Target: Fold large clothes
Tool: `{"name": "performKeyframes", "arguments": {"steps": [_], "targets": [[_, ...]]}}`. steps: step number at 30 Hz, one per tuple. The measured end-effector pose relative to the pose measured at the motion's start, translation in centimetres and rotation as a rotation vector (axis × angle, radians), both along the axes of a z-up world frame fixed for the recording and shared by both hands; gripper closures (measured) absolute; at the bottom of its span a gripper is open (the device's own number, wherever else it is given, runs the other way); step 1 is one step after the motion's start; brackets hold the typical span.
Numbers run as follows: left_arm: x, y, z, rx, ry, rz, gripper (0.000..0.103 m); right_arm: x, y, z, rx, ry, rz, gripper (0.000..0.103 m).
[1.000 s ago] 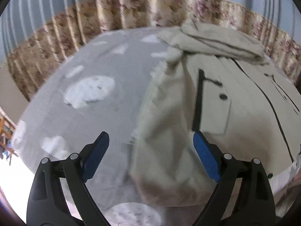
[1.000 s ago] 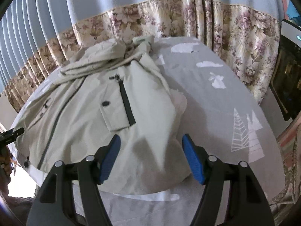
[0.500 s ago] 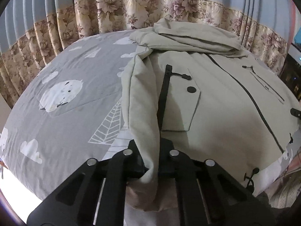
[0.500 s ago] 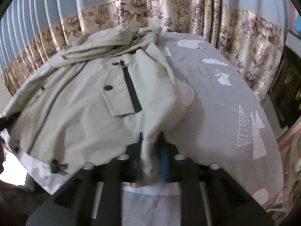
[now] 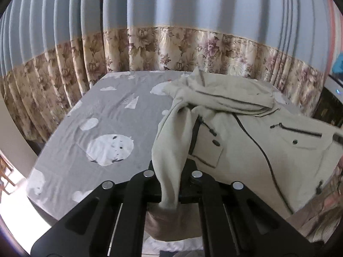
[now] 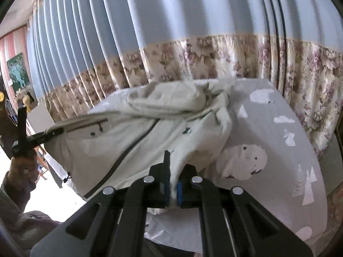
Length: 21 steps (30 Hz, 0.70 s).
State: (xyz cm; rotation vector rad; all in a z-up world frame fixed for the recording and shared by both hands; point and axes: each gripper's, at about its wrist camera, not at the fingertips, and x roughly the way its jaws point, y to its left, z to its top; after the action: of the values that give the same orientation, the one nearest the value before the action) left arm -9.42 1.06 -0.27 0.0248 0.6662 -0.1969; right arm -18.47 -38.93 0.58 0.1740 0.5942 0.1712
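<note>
A large beige jacket with black zips and a hood lies on the bed, its near hem lifted off the sheet. My left gripper is shut on a bunched fold of the jacket's left edge, which hangs through the jaws. In the right wrist view the jacket stretches between both tools. My right gripper has its jaws closing tight on the hem, the blue pads pressing the fabric. The left gripper shows at the far left, clamped on the other corner and held by a hand.
The bed carries a grey sheet with white animal and tree prints, also seen bare to the jacket's right. Blue and floral curtains hang close behind the bed. A dark cabinet stands at the right.
Both grippers went from open around the jacket's near hem to shut on it. Both then rose, lifting the hem off the bed, so the curtains now fill more of each view.
</note>
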Motion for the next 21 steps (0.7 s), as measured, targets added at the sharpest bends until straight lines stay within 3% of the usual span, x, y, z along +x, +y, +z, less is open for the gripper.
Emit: {"name": "performKeyframes", "arguments": {"steps": [6,12,18,20,21], "targets": [[0.1,1.2,-3.3,-0.033,0.145,-0.005,0.099,-0.8,-1.9,-2.9,0.042,0.108,-0.06,0.098],[2.3,0.8,-1.6,-0.008,0.095,-0.008,0.099,0.6,-3.0,-1.4,0.045,0.06,-0.077,0.098],[10.8,-1.1,2.8,0.059,-0.031,-0.032,0.096,10.7,-5.5,1.7,0.037,-0.004,-0.068,0.098],[15.7,-2.2,3.8,0.063,-0.02,-0.035,0.096,15.6,-7.0,2.7,0.081,-0.003,-0.065,0.098],[18.1,-2.8,4.1,0.06,-0.004,-0.043,0.096,18.9,-7.7,3.2,0.055,0.008,-0.07,0.098]]}}
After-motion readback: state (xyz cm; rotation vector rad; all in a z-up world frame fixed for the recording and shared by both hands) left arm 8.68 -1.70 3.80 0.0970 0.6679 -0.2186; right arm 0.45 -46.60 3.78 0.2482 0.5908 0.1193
